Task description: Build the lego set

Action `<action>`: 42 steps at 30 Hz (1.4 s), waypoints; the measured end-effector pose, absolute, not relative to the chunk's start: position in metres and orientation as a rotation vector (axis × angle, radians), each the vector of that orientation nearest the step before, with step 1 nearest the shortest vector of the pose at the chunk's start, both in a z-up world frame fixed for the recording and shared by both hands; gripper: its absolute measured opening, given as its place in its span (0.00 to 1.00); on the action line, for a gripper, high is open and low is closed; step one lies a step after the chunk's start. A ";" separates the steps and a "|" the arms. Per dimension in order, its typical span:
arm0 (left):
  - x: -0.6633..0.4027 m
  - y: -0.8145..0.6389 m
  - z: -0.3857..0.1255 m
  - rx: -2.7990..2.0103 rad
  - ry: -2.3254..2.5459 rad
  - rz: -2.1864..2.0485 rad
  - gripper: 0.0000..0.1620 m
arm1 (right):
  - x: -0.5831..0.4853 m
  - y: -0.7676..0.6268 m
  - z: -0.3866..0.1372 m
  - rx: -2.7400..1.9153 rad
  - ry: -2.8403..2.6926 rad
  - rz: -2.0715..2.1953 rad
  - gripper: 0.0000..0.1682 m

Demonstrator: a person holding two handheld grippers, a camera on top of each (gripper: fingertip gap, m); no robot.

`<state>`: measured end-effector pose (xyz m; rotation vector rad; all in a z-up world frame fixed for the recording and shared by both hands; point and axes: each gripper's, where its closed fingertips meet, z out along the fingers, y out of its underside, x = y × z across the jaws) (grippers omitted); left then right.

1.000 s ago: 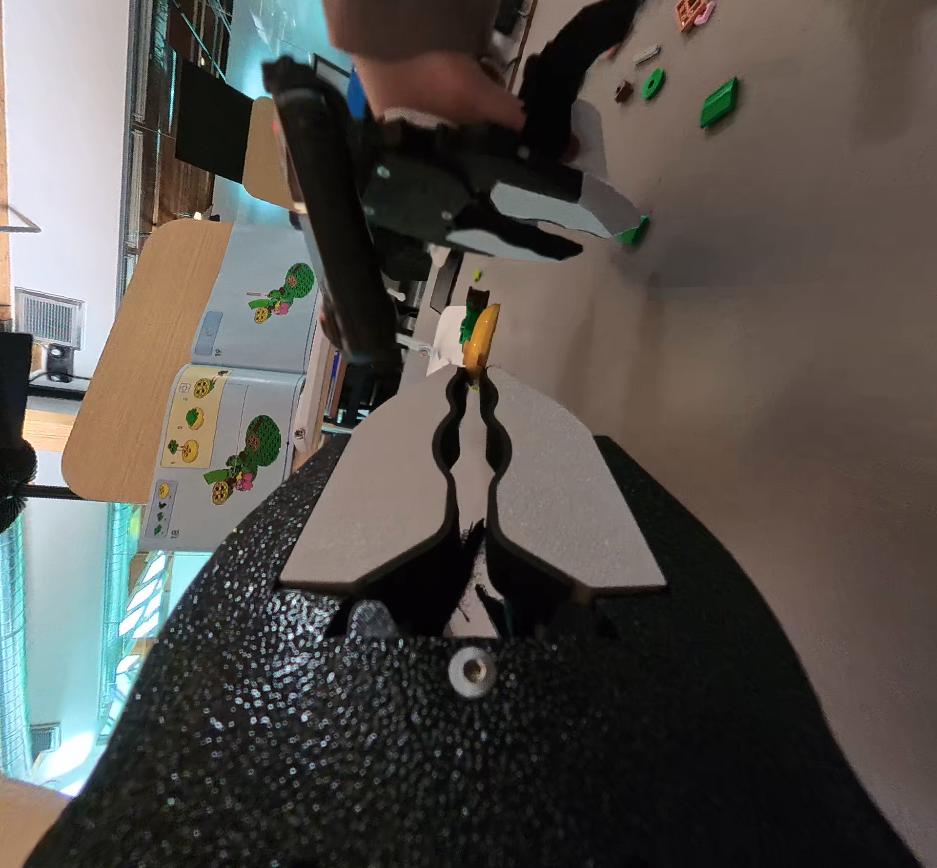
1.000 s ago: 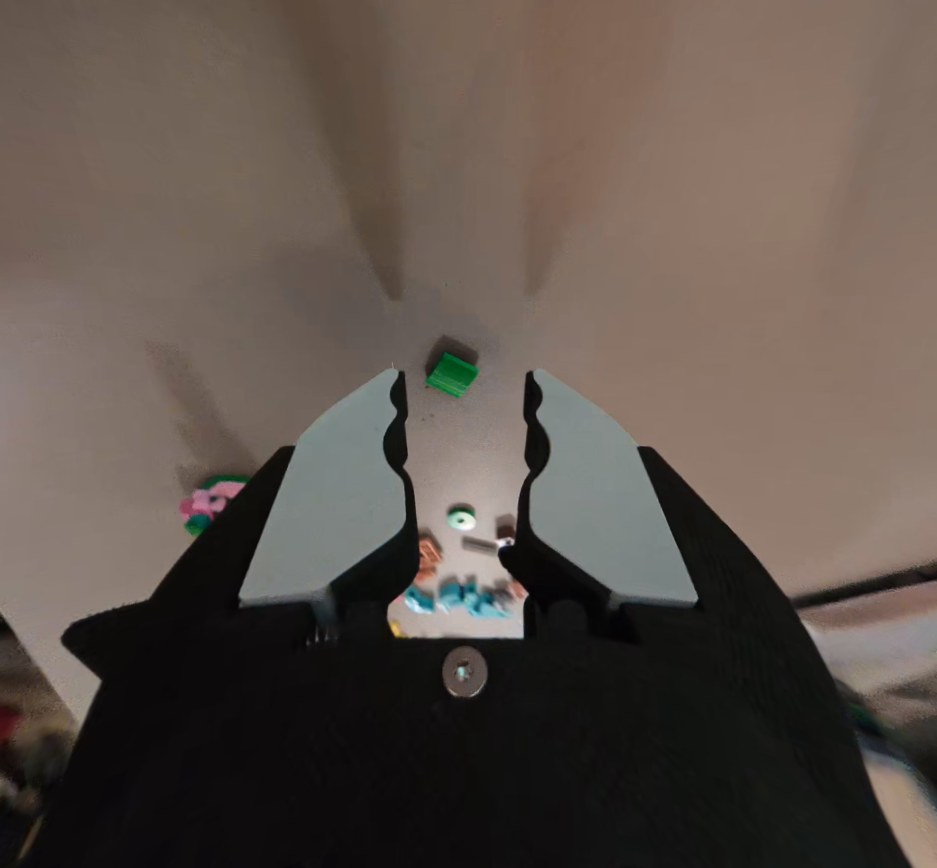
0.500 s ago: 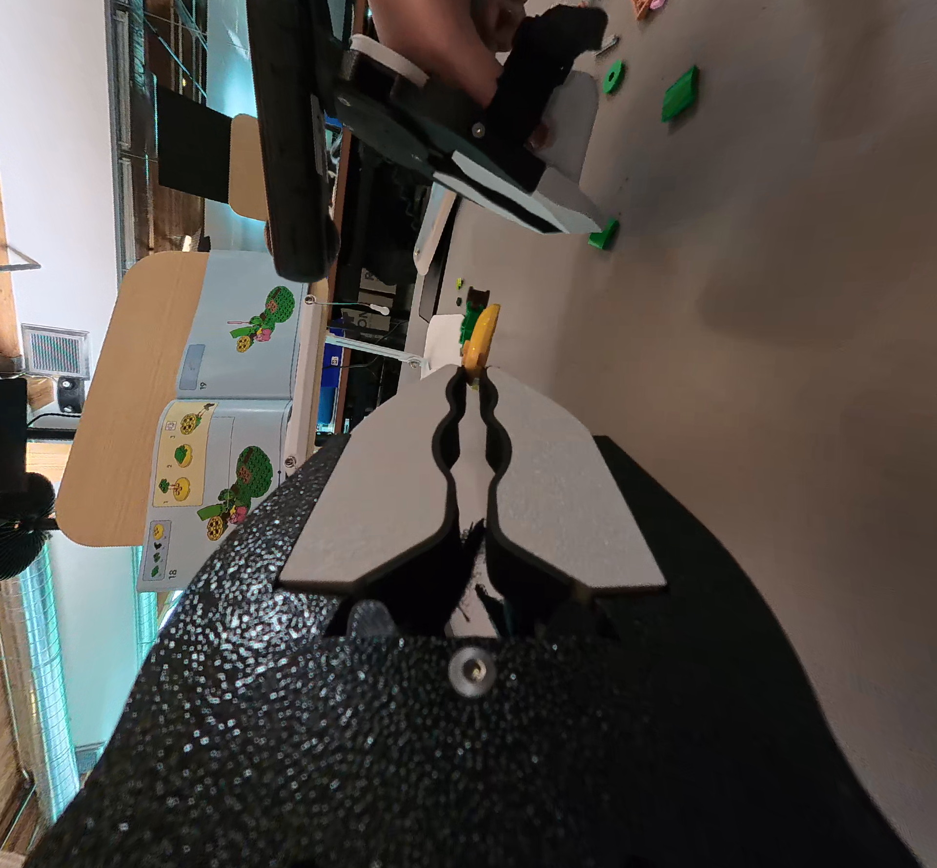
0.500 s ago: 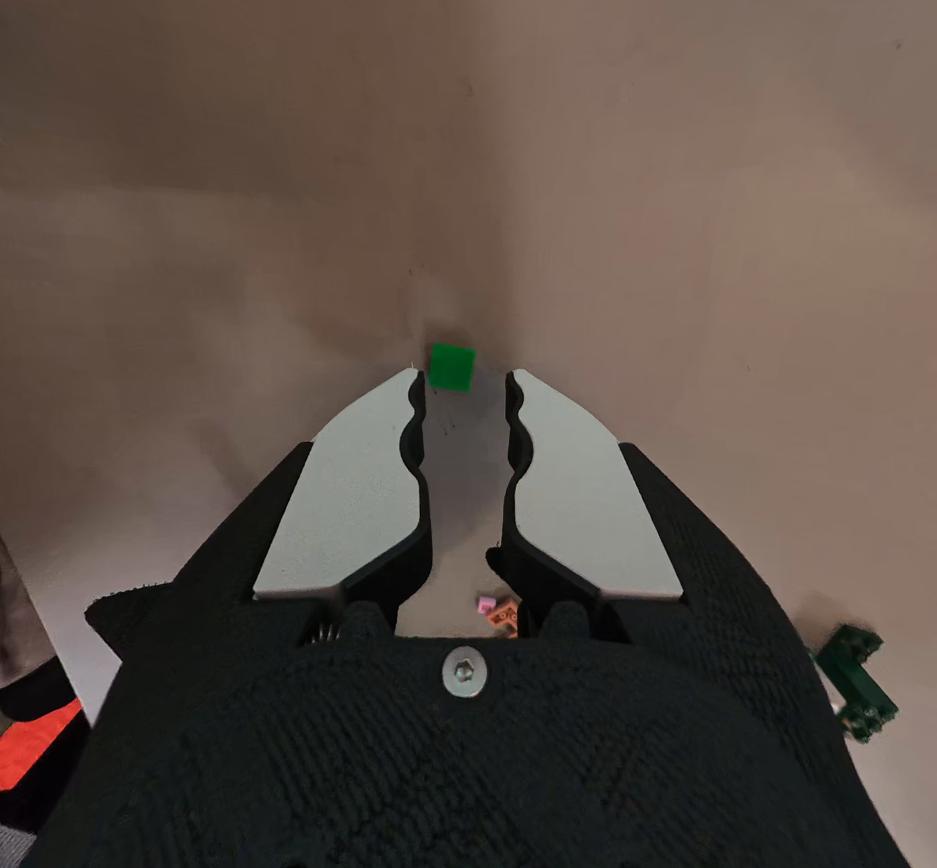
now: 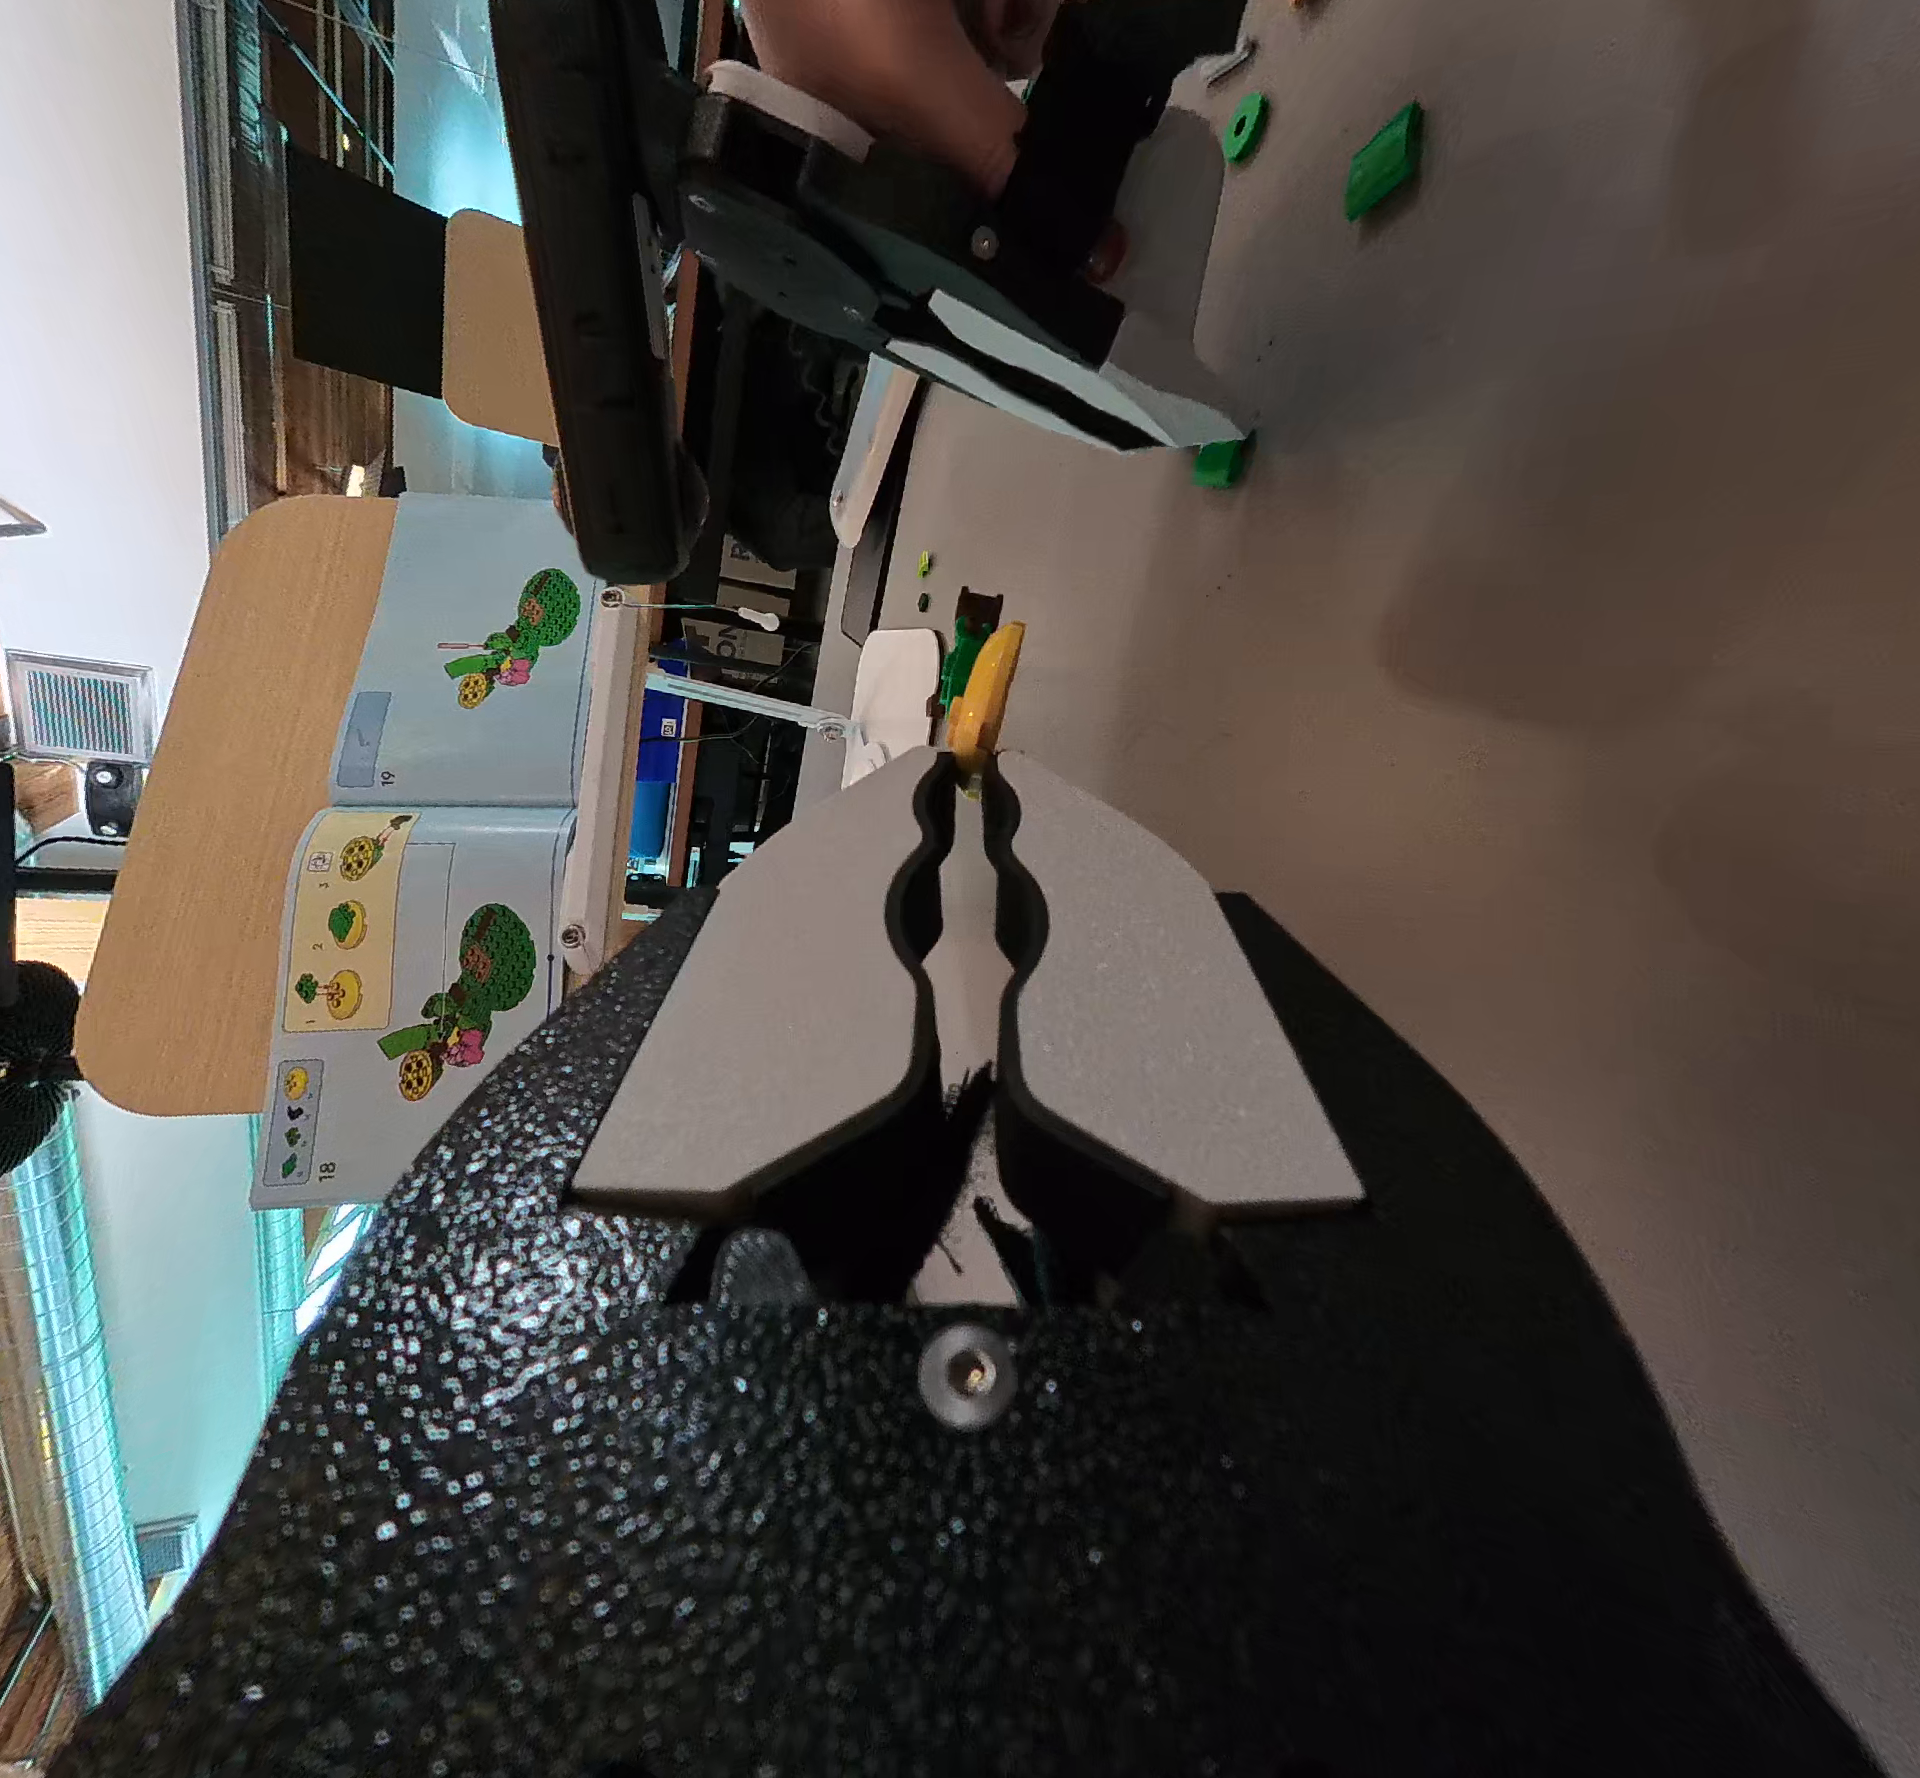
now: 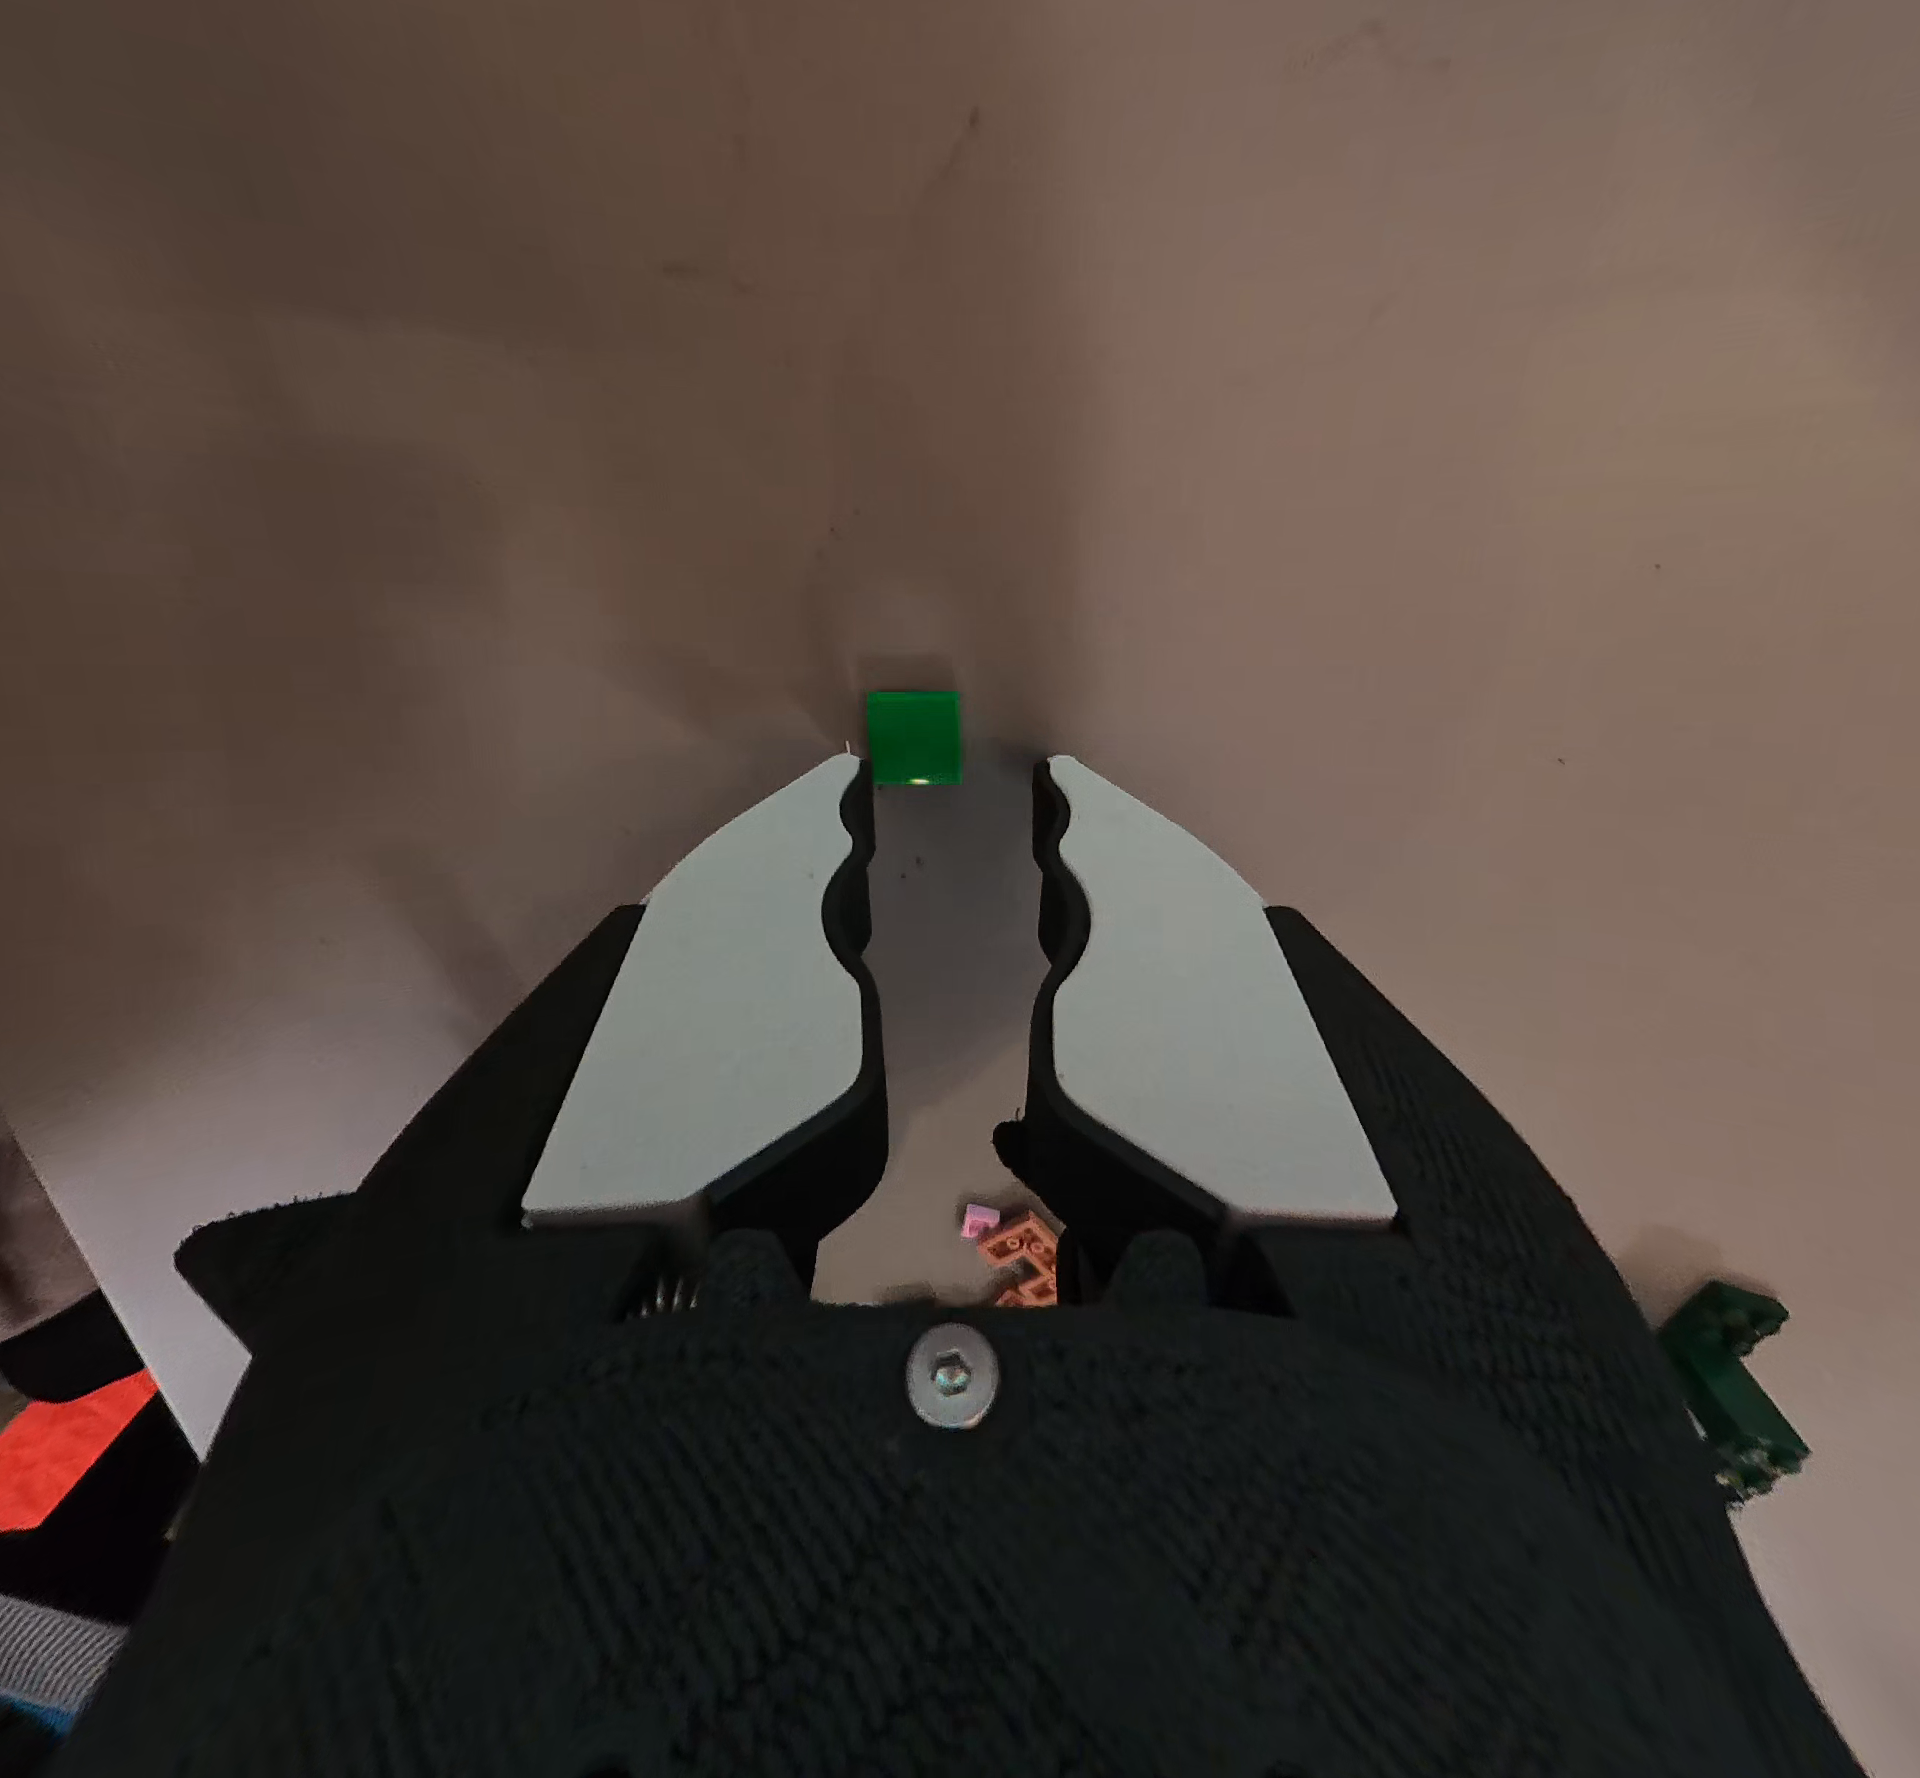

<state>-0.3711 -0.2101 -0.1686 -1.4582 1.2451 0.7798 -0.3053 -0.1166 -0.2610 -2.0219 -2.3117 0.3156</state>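
Right wrist view: my right tool (image 6: pixel 951 772) gapes at a green tile (image 6: pixel 914 737), ungrabbed; left tool (image 5: pixel 966 767) pinches the yellow flower piece (image 5: pixel 985 689). Many loose bricks (image 5: pixel 1382 161) remain.

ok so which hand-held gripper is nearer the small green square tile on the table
Right. The right hand-held gripper is open with its fingertips just short of the small green square tile. The left hand-held gripper is well away, shut on a yellow piece.

A grey table (image 5: pixel 1558 793) fills the near room, with a white wall (image 5: pixel 83 274) and glass panels (image 5: pixel 312 14) behind.
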 end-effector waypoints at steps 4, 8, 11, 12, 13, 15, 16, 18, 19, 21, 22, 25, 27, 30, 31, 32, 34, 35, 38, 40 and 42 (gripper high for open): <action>-0.372 -0.210 -0.169 -1.463 1.243 0.776 0.03 | -0.298 -0.118 -0.262 -2.047 -2.334 0.305 0.15; -0.372 -0.210 -0.170 -1.469 1.241 0.768 0.03 | -0.297 -0.115 -0.261 -1.981 -2.351 0.280 0.12; -0.372 -0.210 -0.171 -1.471 1.244 0.764 0.03 | -0.298 -0.107 -0.259 -1.924 -2.344 0.243 0.06; -0.371 -0.210 -0.171 -1.470 1.245 0.764 0.03 | -0.298 -0.105 -0.258 -1.916 -2.337 0.245 0.02; -0.371 -0.210 -0.170 -1.469 1.245 0.763 0.03 | -0.301 -0.103 -0.257 -1.903 -2.321 0.246 0.00; -0.370 -0.210 -0.170 -1.469 1.244 0.758 0.03 | -0.306 -0.099 -0.257 -1.868 -2.295 0.246 0.00; -0.370 -0.210 -0.171 -1.470 1.244 0.757 0.03 | -0.307 -0.099 -0.258 -1.850 -2.297 0.234 0.00; -0.370 -0.210 -0.171 -1.471 1.245 0.755 0.03 | -0.307 -0.096 -0.261 -1.800 -2.312 0.185 0.00; -0.370 -0.210 -0.172 -1.472 1.245 0.754 0.03 | -0.306 -0.097 -0.262 -1.788 -2.323 0.176 0.00; -0.370 -0.209 -0.172 -1.472 1.246 0.752 0.03 | -0.306 -0.105 -0.261 -1.796 -2.342 0.230 0.00; -0.369 -0.209 -0.172 -1.470 1.247 0.752 0.03 | -0.306 -0.110 -0.260 -1.809 -2.350 0.274 0.00; -0.368 -0.209 -0.171 -1.466 1.248 0.756 0.03 | -0.310 -0.127 -0.260 -1.816 -2.365 0.389 0.00; -0.368 -0.209 -0.171 -1.466 1.245 0.752 0.03 | -0.316 -0.146 -0.260 -1.839 -2.371 0.521 0.00; -0.371 -0.209 -0.172 -1.473 1.241 0.755 0.03 | -0.326 -0.159 -0.250 -1.861 -2.321 0.689 0.00; -0.372 -0.209 -0.172 -1.475 1.239 0.756 0.03 | -0.327 -0.155 -0.247 -1.850 -2.304 0.686 0.00; -0.372 -0.210 -0.172 -1.476 1.236 0.756 0.03 | -0.326 -0.151 -0.246 -1.848 -2.301 0.662 0.00; -0.373 -0.210 -0.171 -1.478 1.231 0.752 0.03 | -0.320 -0.145 -0.251 -1.840 -2.327 0.580 0.00; -0.374 -0.210 -0.171 -1.478 1.229 0.750 0.03 | -0.315 -0.145 -0.254 -1.834 -2.354 0.535 0.00; -0.374 -0.209 -0.173 -1.480 1.230 0.747 0.03 | -0.309 -0.150 -0.263 -1.809 -2.418 0.468 0.00; -0.374 -0.209 -0.175 -1.483 1.232 0.746 0.03 | -0.314 -0.157 -0.261 -1.792 -2.407 0.517 0.00; -0.377 -0.209 -0.176 -1.491 1.228 0.753 0.03 | -0.321 -0.166 -0.260 -1.776 -2.396 0.580 0.00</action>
